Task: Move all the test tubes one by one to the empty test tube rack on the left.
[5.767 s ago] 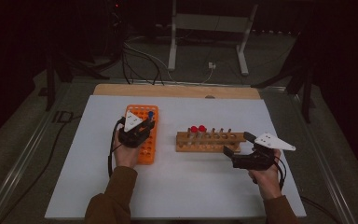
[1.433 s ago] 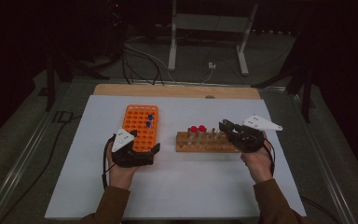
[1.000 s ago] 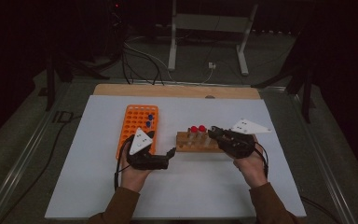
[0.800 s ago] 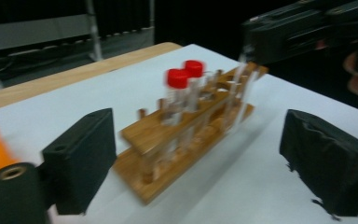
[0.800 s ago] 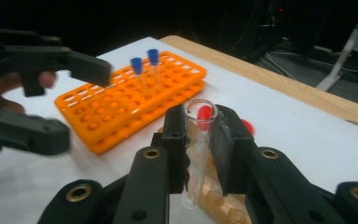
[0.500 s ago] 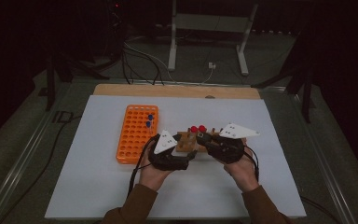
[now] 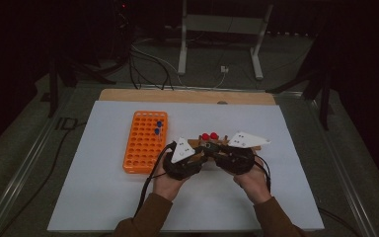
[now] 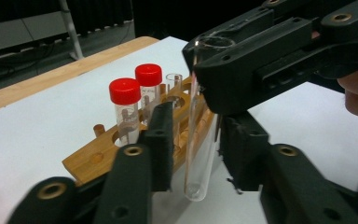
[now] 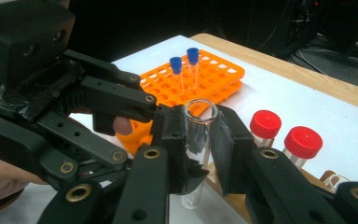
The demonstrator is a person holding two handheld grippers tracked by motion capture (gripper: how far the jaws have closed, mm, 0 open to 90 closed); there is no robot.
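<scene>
A clear uncapped glass tube [image 8: 198,154] stands upright just in front of the wooden rack [image 8: 93,161]. My right gripper [image 9: 199,126] is shut on the tube's upper part, just below its rim [image 9: 200,106]. My left gripper [image 8: 199,122] is open, its jaws on either side of the tube's lower half with a gap on one side. In the high view the left gripper [image 7: 203,152] and the right gripper [image 7: 212,149] meet nose to nose at mid-table. Two red-capped tubes [image 8: 125,91] [image 8: 148,74] and an uncapped tube [image 8: 173,81] stand in the rack.
An orange tube rack [image 7: 140,143] lies left of the grippers, with two blue-capped tubes [image 7: 158,127] near its far end. The wooden rack [image 7: 259,146] runs behind the grippers on the white table sheet [image 7: 103,197]. Cables trail towards the person.
My left gripper has swung right from the orange rack to the middle of the table. The right gripper has shifted left along the wooden rack, and the two now meet at the tube.
</scene>
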